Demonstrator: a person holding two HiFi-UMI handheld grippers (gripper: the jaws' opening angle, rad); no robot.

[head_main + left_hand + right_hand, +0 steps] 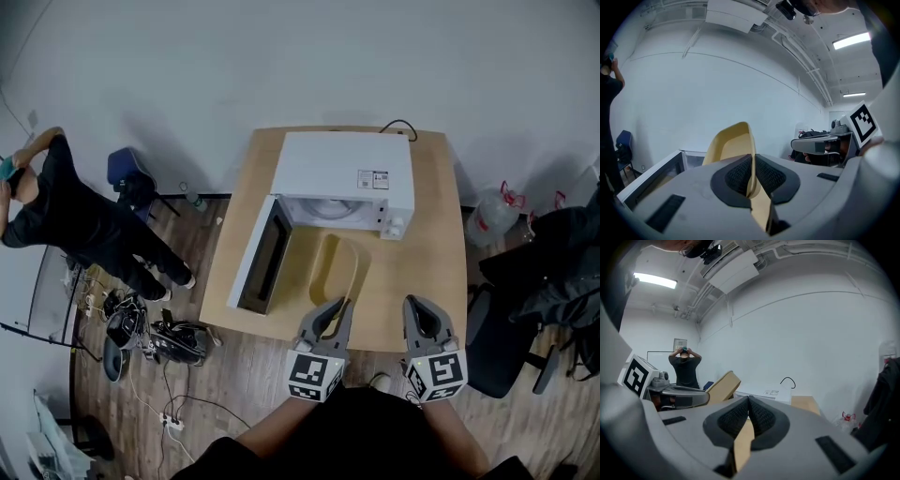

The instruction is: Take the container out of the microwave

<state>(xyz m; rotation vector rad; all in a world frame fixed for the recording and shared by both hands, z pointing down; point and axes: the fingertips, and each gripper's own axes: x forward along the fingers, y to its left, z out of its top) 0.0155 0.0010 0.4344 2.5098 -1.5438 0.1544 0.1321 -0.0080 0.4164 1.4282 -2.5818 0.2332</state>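
Observation:
The white microwave (pixel 342 173) stands at the back of the wooden table (pixel 427 272), its door (pixel 262 258) swung open to the left. A pale yellow container (pixel 336 267) hangs tilted in front of the open cavity, clear of the microwave. My left gripper (pixel 332 311) is shut on its near rim. In the left gripper view the thin rim (pixel 751 173) sits pinched between the dark pads, and the container (pixel 731 145) rises beyond them. My right gripper (pixel 419 309) hovers beside it on the right, shut with nothing between its pads (pixel 740 416).
A person (pixel 70 220) in dark clothes stands at the far left by a blue chair (pixel 127 171). Cables and gear (pixel 155 337) lie on the floor left of the table. A black office chair (pixel 539 300) and a clear plastic jug (pixel 489 217) are on the right.

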